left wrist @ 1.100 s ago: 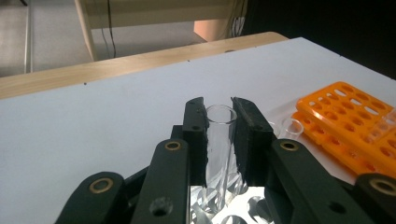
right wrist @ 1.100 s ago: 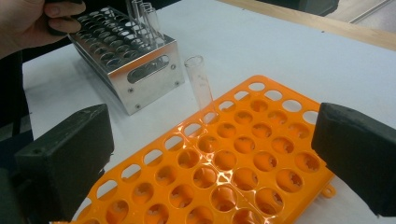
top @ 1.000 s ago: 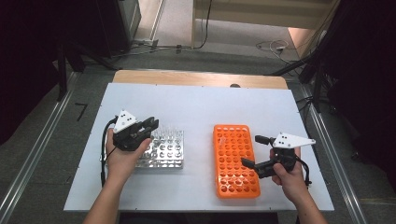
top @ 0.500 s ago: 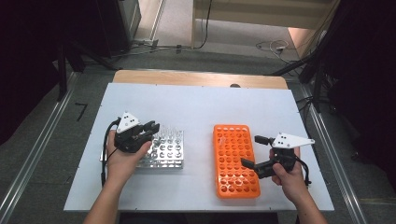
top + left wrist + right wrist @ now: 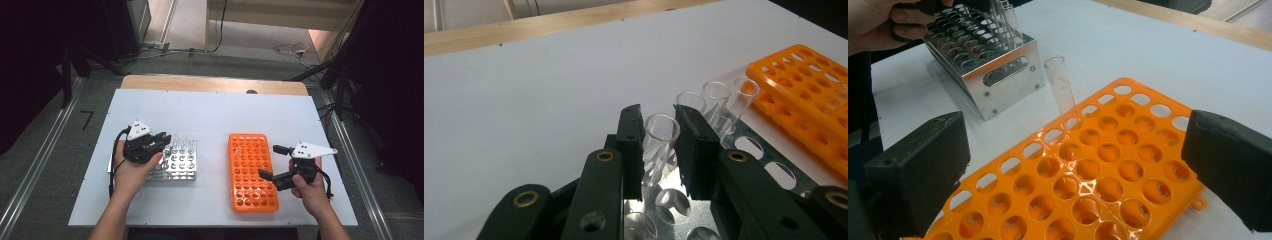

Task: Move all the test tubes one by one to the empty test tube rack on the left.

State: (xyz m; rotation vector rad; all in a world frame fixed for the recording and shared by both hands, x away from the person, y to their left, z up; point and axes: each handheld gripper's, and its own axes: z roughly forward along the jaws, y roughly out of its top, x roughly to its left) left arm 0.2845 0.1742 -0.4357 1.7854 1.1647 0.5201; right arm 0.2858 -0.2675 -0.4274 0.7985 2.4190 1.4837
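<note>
While your left gripper (image 5: 659, 150) has its fingers clenched on a glass tube (image 5: 659, 145) standing in the metal rack (image 5: 177, 162) on the desk (image 5: 210, 117), your right gripper (image 5: 275, 162) hangs released beside the orange rack (image 5: 250, 172); no writing is readable.

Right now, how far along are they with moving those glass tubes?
Done: one tube stands in the orange rack. In hand: the left hand-held gripper is shut on a second tube in the metal rack. Left: lifting it across, then three more tubes. The right hand-held gripper waits open.
</note>
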